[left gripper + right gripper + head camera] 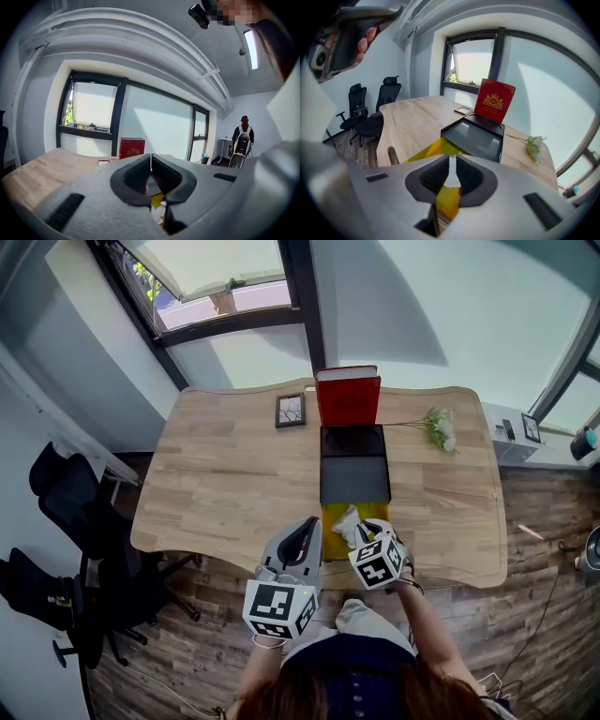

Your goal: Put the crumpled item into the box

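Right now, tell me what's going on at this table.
A person works two handheld grippers at the near edge of the wooden table. The right gripper looks closed on the crumpled white paper, over a yellow sheet just short of the open black box. The left gripper is shut and empty beside it. The box holds nothing yet.

Grey tools (307, 529), black-and-white marker cubes (279, 607)

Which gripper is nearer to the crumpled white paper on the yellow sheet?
Right. The right gripper meets the crumpled white paper at its jaw tips. The left gripper sits apart, to the paper's left.
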`<state>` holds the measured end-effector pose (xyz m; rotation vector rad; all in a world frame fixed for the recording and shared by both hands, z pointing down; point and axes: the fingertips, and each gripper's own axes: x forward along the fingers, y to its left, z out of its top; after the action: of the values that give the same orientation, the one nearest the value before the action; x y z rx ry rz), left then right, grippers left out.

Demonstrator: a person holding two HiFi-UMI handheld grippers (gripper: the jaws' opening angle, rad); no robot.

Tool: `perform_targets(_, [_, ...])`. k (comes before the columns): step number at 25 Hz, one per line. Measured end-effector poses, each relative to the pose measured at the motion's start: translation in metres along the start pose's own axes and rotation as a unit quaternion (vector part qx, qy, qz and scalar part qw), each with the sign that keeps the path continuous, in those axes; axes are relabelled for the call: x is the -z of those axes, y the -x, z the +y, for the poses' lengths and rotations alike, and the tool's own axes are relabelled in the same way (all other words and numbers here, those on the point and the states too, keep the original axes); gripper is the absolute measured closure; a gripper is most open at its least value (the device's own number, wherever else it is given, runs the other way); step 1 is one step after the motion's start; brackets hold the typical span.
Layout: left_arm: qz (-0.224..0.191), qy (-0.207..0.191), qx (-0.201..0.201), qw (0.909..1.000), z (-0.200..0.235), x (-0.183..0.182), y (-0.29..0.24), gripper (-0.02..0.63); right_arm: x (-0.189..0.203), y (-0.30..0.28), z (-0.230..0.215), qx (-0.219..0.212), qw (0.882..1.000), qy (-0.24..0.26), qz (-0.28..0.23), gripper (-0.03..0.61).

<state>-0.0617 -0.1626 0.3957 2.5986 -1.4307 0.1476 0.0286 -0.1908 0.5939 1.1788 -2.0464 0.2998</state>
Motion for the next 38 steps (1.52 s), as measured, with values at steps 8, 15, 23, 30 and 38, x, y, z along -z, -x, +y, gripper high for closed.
perform_targets(8, [-0.007, -0.005, 0.016, 0.9998, -0.012, -0.001, 0.013, 0.584, -0.012, 0.035, -0.006, 0.033, 0.998, -0.029, -0.041, 0.537])
perform_targets(15, [-0.018, -0.009, 0.030, 0.9993, -0.025, -0.004, 0.025, 0.584, -0.018, 0.066, -0.009, 0.059, 0.995, -0.043, -0.075, 0.543])
perform_targets(23, [-0.029, -0.014, 0.041, 0.9986, -0.032, -0.006, 0.045, 0.584, -0.022, 0.097, -0.004, 0.085, 0.990, -0.054, -0.101, 0.545])
perform_targets(30, [-0.037, -0.019, 0.054, 0.9977, -0.041, -0.007, 0.070, 0.584, -0.018, 0.127, 0.010, 0.108, 0.985, -0.061, -0.118, 0.548])
perform_targets(38, [-0.045, -0.027, 0.062, 0.9967, -0.049, -0.005, 0.109, 0.584, -0.021, 0.162, 0.033, 0.129, 0.979, -0.061, -0.145, 0.548])
